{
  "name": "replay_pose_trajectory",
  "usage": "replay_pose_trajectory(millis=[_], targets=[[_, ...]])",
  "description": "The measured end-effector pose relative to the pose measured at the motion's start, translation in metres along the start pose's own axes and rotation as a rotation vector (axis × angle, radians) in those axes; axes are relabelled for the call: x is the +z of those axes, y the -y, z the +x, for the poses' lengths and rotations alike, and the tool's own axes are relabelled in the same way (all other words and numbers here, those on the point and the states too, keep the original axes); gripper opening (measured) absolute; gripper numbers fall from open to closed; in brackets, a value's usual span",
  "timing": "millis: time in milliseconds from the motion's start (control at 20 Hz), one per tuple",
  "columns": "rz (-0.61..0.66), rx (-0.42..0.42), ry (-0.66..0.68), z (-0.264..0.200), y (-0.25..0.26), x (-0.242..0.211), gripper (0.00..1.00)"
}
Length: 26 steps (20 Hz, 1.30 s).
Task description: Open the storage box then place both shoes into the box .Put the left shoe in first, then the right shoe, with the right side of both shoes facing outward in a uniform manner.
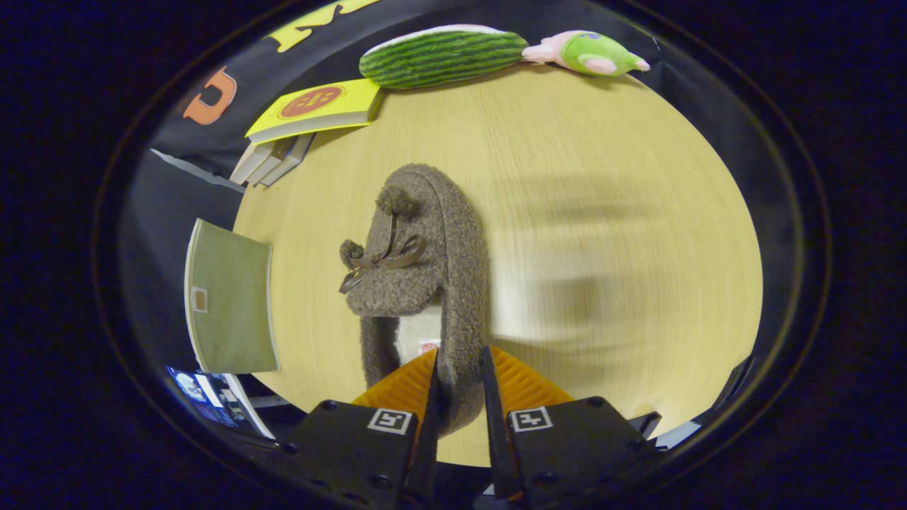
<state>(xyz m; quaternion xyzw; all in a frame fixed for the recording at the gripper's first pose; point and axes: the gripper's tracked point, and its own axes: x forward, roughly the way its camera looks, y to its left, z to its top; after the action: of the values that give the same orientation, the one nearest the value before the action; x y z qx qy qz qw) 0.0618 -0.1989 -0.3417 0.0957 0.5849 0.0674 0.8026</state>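
Slipper, a brown fleecy one with a dark ribbon bow and two pompoms on the toe, is what I have in my gripper. My two fingers are closed most of the way, and the heel wall of the slipper sits pinched between them, one finger on the inner side by the pale lining, the other against the outer fleece. The grip looks firm on both sides. The slipper stretches away from my fingers, toe pointing ahead, its sole side turned toward my right and the opening toward my left. It appears lifted off the wooden table, though I cannot tell by how much. To the right of the slipper the tabletop is smeared with blur and soft shadow, so I cannot make out anything there.

Off the table's left edge, level with the slipper, I see a flat green panel with a pale border and a small tag. Farther ahead on the left lies a yellow book on top of a small stack of other books. At the far edge of the table rests a green striped plush cucumber, and just to its right a pink and green plush toy, the two nearly touching.
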Motion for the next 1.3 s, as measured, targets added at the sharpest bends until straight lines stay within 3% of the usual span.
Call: replay_pose_trajectory(millis=[250,600,800,1000,1300], targets=[[-0.01,-0.007,-0.033,-0.009,-0.004,0.0,0.06],[0.012,0.046,-0.053,-0.053,-0.067,-0.009,0.06],[0.005,0.1,-0.006,-0.103,-0.142,-0.002,0.06],[-0.012,0.101,0.056,-0.139,-0.225,0.008,0.06],[0.022,0.099,0.086,-0.134,-0.347,-0.007,0.06]])
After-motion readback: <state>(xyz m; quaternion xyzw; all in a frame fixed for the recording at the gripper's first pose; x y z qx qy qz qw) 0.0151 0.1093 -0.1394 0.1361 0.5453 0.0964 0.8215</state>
